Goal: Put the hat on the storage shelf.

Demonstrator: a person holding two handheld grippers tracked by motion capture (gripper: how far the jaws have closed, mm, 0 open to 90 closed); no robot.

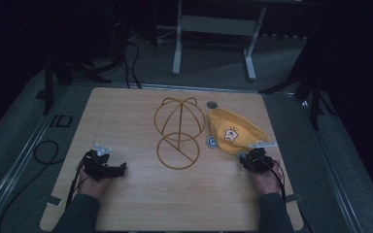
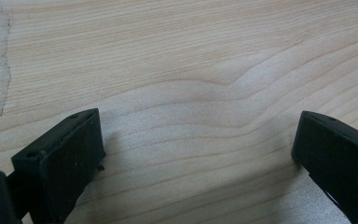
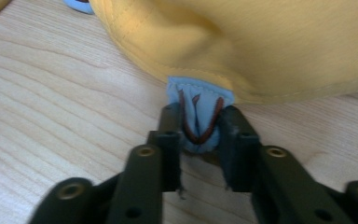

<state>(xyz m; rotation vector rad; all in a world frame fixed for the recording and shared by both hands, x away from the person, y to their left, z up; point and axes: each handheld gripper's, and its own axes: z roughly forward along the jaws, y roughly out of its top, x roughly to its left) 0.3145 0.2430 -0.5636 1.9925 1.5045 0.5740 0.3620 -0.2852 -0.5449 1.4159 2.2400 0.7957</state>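
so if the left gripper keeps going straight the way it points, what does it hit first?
Likely nothing soon: the left gripper, jaws wide apart, looks along the bare light wooden tabletop. In the high view it aims roughly toward the brown wire outline, though depth is unclear.

One marking reads — "ID" (image 1: 60,121) in dark letters on the grey floor mat, left of the wooden table (image 1: 126,204).

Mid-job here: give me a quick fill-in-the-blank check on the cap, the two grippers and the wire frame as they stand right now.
1. The right gripper is shut on the ____ tab of the yellow cap.
2. The left gripper has its jaws ____ over bare table.
3. The wire frame lies to the ____ of the cap in the high view.

Missing words: blue; open; left
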